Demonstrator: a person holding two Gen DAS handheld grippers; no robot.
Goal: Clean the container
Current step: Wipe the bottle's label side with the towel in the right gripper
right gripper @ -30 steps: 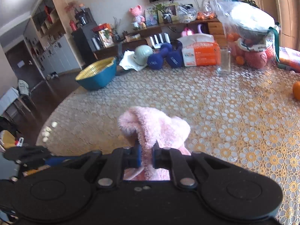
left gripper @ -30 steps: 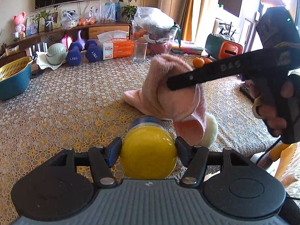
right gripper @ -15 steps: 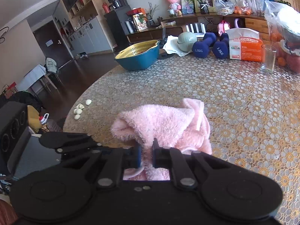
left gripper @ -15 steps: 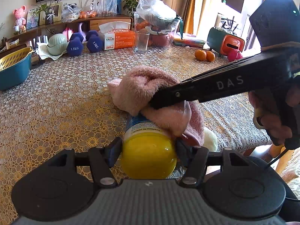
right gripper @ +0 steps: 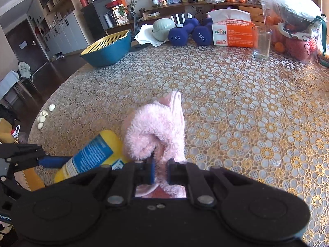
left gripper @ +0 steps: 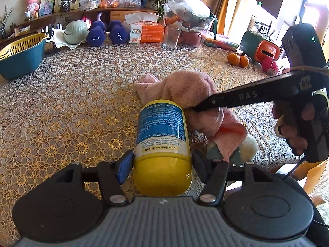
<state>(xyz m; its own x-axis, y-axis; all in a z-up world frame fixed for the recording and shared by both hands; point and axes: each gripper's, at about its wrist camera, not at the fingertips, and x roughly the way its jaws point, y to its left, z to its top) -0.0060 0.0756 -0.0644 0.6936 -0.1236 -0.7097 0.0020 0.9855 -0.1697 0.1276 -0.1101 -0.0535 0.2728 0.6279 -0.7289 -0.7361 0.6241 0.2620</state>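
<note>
A yellow container with a blue label (left gripper: 162,135) lies pointing away from me, with my left gripper (left gripper: 162,164) shut on its yellow lid end. In the right wrist view the same container (right gripper: 90,156) shows at lower left, tilted. A fluffy pink cloth (left gripper: 191,90) is bunched against the container's right side and far end. My right gripper (right gripper: 160,171) is shut on that pink cloth (right gripper: 156,131); its black finger (left gripper: 246,97) reaches in from the right, held by a person's hand (left gripper: 296,127).
A round table with a gold lace cover (left gripper: 72,94) carries a blue and yellow basket (left gripper: 20,55), two dumbbells (left gripper: 107,35), a tissue box (left gripper: 146,32), a glass (left gripper: 171,37), bagged fruit (left gripper: 189,20) and two oranges (left gripper: 238,59). The table edge is near on the right.
The container has tipped forward, so its blue label now shows in full. The pink cloth has slid from on top of it to its right side and far end.
</note>
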